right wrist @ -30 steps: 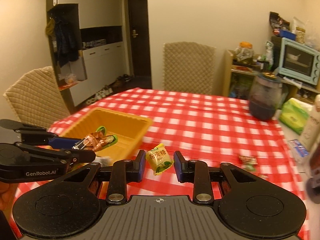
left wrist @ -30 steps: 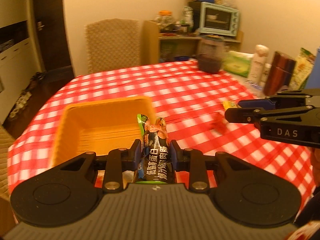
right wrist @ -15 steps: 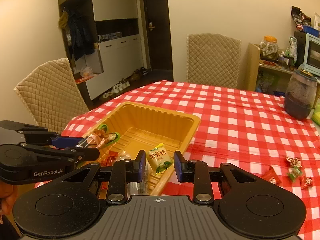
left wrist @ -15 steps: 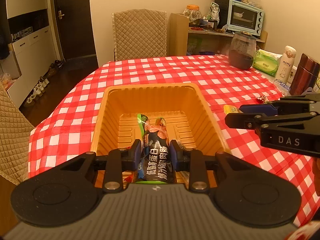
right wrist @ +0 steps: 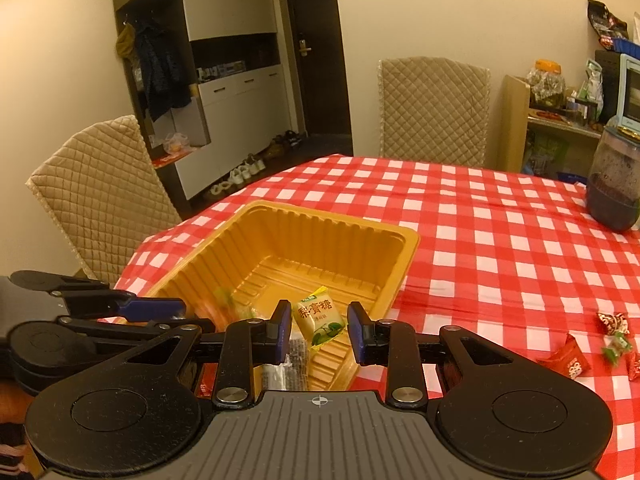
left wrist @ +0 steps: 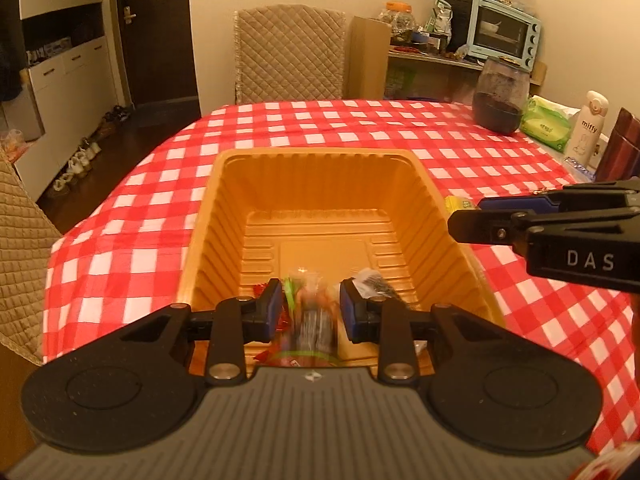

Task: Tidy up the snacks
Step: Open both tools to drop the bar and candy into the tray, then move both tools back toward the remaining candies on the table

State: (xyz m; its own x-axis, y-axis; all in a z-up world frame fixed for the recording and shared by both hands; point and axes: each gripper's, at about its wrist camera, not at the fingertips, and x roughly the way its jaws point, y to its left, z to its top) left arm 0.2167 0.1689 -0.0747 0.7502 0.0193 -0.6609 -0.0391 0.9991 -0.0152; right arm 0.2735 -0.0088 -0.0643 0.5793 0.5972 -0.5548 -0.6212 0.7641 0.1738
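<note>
Though blurred, dark sausage packet (left wrist: 314,320), green-edged, upright.

Glossy ribbed orange plastic tray (left wrist: 320,184) on a smooth red-and-white checked tablecloth (left wrist: 132,232); far quilted beige cloth chair (left wrist: 290,56).

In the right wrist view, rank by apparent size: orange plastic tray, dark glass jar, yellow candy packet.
1. Orange plastic tray
2. Dark glass jar
3. Yellow candy packet, though nearness to the camera enlarges it.
</note>
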